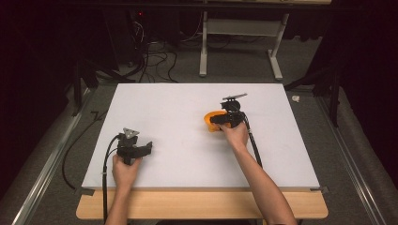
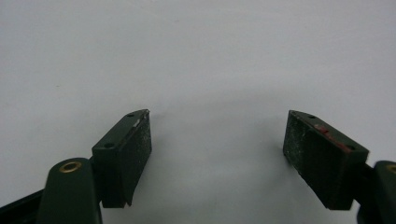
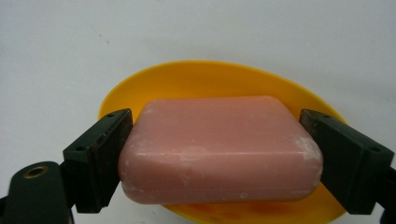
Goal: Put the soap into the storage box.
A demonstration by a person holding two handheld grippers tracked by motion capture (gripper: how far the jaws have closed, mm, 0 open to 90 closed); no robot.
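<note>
Right gripper (image 3: 219, 154): its 2 jaws clamp the ends of a pink soap bar (image 3: 219, 147) over the yellow dish (image 3: 205, 77). Left gripper (image 2: 217, 154): jaws spread, idle above the white table (image 2: 196, 46). The grasp appears complete; whether the bar is being set in or lifted out cannot be told.

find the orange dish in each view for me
High view: the orange dish sits right of the table's centre, partly under the right gripper.
Right gripper view: dish at centre, behind and below the pink soap between the jaws.
Left gripper view: just open jaws over the white table.
Shared landmark: the white table.
</note>
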